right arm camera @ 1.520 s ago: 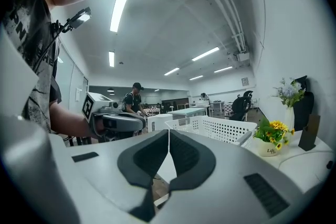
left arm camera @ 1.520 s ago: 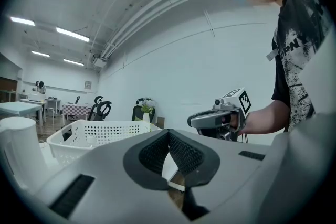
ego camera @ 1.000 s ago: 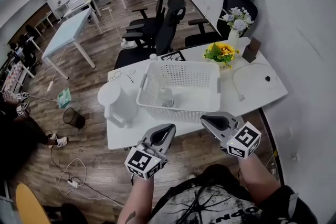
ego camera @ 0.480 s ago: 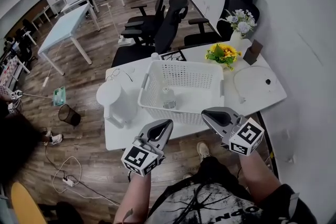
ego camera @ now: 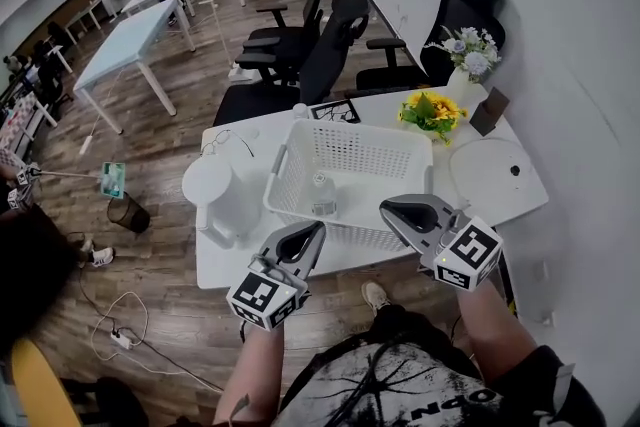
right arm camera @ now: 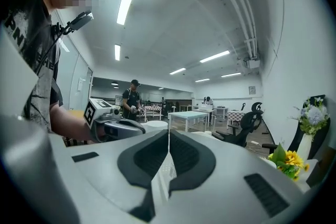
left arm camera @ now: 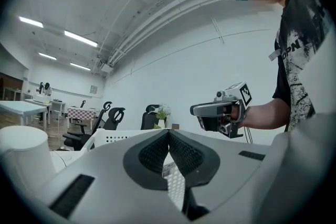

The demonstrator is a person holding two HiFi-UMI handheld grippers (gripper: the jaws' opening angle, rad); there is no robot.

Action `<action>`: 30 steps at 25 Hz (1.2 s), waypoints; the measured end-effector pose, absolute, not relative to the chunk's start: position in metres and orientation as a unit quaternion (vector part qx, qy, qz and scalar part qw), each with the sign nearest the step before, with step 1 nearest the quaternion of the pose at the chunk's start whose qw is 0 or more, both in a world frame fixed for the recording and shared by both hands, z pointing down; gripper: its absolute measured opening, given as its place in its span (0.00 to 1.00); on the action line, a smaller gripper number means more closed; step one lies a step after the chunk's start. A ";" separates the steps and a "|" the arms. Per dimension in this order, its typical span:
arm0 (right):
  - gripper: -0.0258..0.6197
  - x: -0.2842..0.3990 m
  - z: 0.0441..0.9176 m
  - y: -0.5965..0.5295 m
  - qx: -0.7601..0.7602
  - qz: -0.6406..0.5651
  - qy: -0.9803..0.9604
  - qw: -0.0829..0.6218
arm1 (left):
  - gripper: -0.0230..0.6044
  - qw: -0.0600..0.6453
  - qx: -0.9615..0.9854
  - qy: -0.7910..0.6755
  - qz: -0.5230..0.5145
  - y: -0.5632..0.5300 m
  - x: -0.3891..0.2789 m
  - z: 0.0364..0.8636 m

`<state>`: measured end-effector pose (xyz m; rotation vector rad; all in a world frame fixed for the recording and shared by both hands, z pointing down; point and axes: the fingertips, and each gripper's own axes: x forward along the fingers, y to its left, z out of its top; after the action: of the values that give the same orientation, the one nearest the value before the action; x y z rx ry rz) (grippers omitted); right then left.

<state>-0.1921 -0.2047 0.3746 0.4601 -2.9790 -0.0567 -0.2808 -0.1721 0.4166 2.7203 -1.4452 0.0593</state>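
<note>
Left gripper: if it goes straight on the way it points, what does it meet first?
Most likely the near wall of the white basket, which lies right ahead of the left gripper; the gap between them is hard to judge.

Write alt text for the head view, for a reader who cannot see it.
Seen from above, a person holds the left gripper and right gripper, both shut and empty, at the near side of a white table, facing a white perforated basket. A small clear bottle stands in the basket; a white jug stands left of it.
</note>
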 end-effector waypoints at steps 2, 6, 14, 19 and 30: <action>0.08 -0.197 0.370 -0.210 0.144 -0.028 -0.987 0.069 | 0.05 0.030 0.880 -0.473 0.014 -0.176 -0.284 0.415; 0.08 -0.209 0.366 -0.225 0.123 -0.042 -0.987 0.093 | 0.05 0.032 0.874 -0.484 0.007 -0.184 -0.292 0.417; 0.08 -0.253 0.387 -0.257 0.060 -0.052 -0.983 0.168 | 0.05 0.049 0.858 -0.511 -0.006 -0.199 -0.310 0.422; 0.16 -0.272 0.409 -0.278 0.037 -0.054 -0.976 0.207 | 0.05 0.051 0.848 -0.527 -0.015 -0.209 -0.317 0.423; 0.35 -0.311 0.471 -0.292 -0.031 -0.043 -0.952 0.301 | 0.05 0.070 0.819 -0.568 -0.027 -0.219 -0.342 0.435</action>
<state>-0.3113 -0.2921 0.4711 -0.0816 -2.5273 -0.1128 -0.3424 -0.2193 0.4353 2.4657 -1.7100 -0.0810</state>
